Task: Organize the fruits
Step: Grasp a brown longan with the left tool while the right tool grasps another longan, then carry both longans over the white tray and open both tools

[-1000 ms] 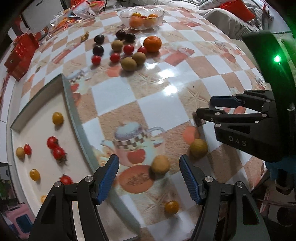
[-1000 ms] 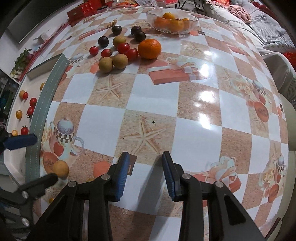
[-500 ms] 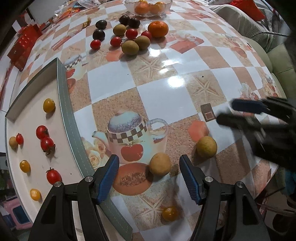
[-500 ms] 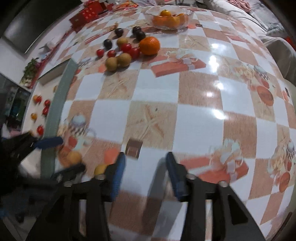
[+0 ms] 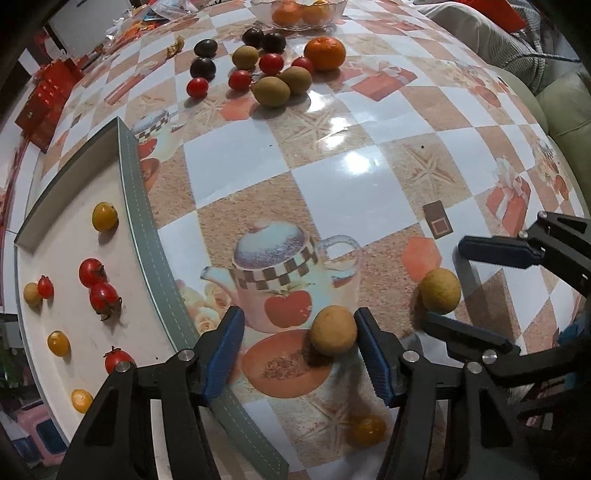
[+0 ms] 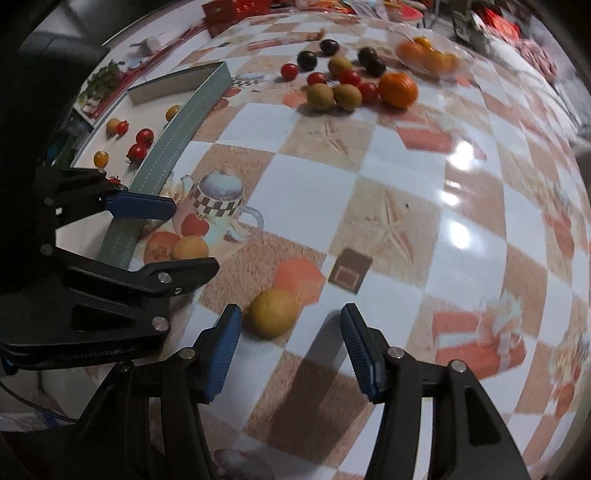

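Note:
Two round tan fruits lie on the patterned tablecloth near its front edge. My left gripper points straight down over the first tan fruit. Its jaws are closing with the fruit between them, and the fruit sits against the right pad while the left pad stands well clear. My right gripper is open around the second tan fruit, which rests close to its left finger without being pressed. Each gripper also shows in the other's view: the right gripper, the left gripper.
A white tray with a grey rim at the left holds several red and yellow cherry tomatoes. A small orange tomato lies near the front edge. At the back are a mandarin, green-brown fruits, red tomatoes, dark plums and a glass bowl.
My left gripper has sunk lower over the first tan fruit and its jaws have narrowed a little. My right gripper has opened wider and swung left to straddle the second tan fruit.

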A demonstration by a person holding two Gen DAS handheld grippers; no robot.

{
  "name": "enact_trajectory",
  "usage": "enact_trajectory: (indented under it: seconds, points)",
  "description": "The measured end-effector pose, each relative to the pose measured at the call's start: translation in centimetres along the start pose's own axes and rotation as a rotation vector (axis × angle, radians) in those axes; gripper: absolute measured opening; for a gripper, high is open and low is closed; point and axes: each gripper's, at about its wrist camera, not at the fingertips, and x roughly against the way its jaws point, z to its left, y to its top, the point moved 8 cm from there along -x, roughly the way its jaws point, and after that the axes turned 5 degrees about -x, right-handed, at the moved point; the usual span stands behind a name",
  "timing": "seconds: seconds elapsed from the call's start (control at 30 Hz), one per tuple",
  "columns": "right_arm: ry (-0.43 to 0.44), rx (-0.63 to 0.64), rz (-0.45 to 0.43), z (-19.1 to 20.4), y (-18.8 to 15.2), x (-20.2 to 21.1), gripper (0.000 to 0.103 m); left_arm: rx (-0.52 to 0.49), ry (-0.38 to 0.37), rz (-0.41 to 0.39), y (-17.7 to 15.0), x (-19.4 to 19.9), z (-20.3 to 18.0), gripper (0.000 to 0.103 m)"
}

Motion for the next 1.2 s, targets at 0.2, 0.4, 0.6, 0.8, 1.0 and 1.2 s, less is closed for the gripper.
enact_trajectory:
  seconds: [0.2,0.4,0.6,0.8,1.0,1.2]
  points:
    - [-0.020,0.072,-0.012,-0.1,0.9,-0.2,0.029,-0.002,-0.003,0.000,0.0,0.0,0.0,0.063]
    - [0.031,-0.070,0.010,-1.9,1.1,0.3,0.030,-0.009,-0.017,-0.007,0.2,0.3,-1.5,0.025]
    - [0.052,-0.160,0.013,-3.0,1.2,1.5,0.030,0.088,-0.083,-0.009,0.7,0.8,-1.1,0.025]
    - [0.056,-0.182,0.003,-2.8,1.9,2.3,0.030,0.137,-0.092,-0.056,1.7,2.6,1.3,0.025]
    - [0.072,-0.176,-0.009,-1.8,3.3,2.9,0.030,0.193,-0.082,-0.098,1.4,4.5,3.2,0.025]
    - [0.094,-0.155,-0.016,0.0,4.8,3.3,0.030,0.256,-0.067,-0.133,0.4,6.3,5.7,0.025]
